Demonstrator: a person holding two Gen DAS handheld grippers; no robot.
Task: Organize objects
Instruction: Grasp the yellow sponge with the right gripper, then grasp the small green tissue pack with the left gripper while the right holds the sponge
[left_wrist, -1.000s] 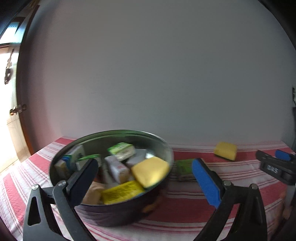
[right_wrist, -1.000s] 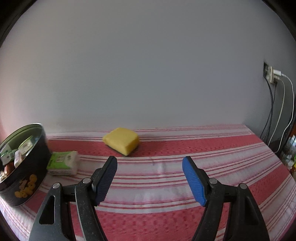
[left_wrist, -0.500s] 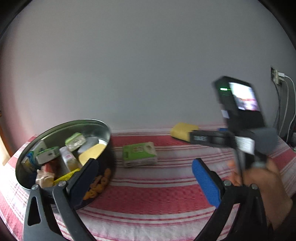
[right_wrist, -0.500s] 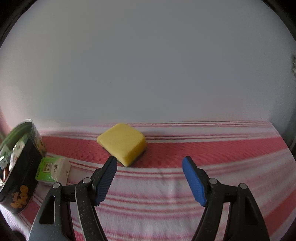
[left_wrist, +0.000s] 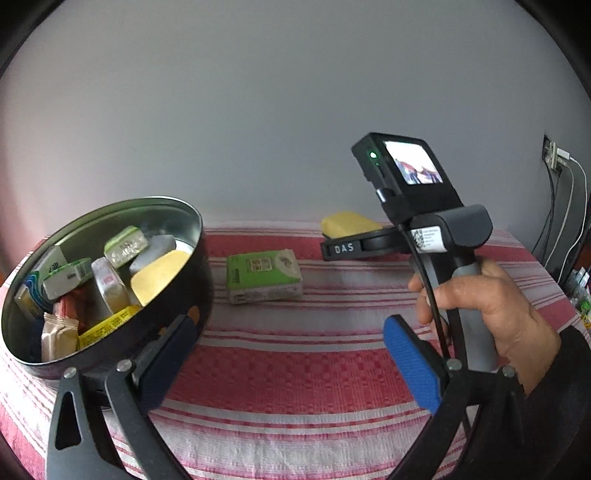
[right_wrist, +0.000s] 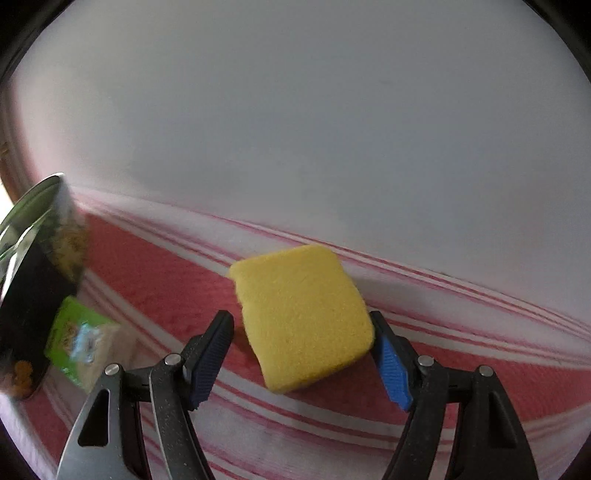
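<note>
A yellow sponge (right_wrist: 301, 317) lies on the red-and-white striped cloth (right_wrist: 155, 280) near the wall. My right gripper (right_wrist: 301, 360) is open around it, one finger on each side; the left pad stands apart from it and the right pad is close to its edge. In the left wrist view the sponge (left_wrist: 349, 223) is half hidden behind that gripper, which a hand (left_wrist: 487, 306) holds. A round dark tin (left_wrist: 184, 258) at the left holds several packets and another yellow sponge. A green packet (left_wrist: 264, 275) lies beside it. My left gripper (left_wrist: 288, 365) is open and empty.
A plain wall runs along the far edge of the cloth. A wall socket with cables (left_wrist: 554, 158) is at the far right. In the right wrist view the tin (right_wrist: 33, 295) and green packet (right_wrist: 81, 343) are at the left edge, blurred.
The right gripper has come forward and down onto the yellow sponge, rolling as it went. The left wrist view has swung right, so the tin slid left and the hand came into view.
</note>
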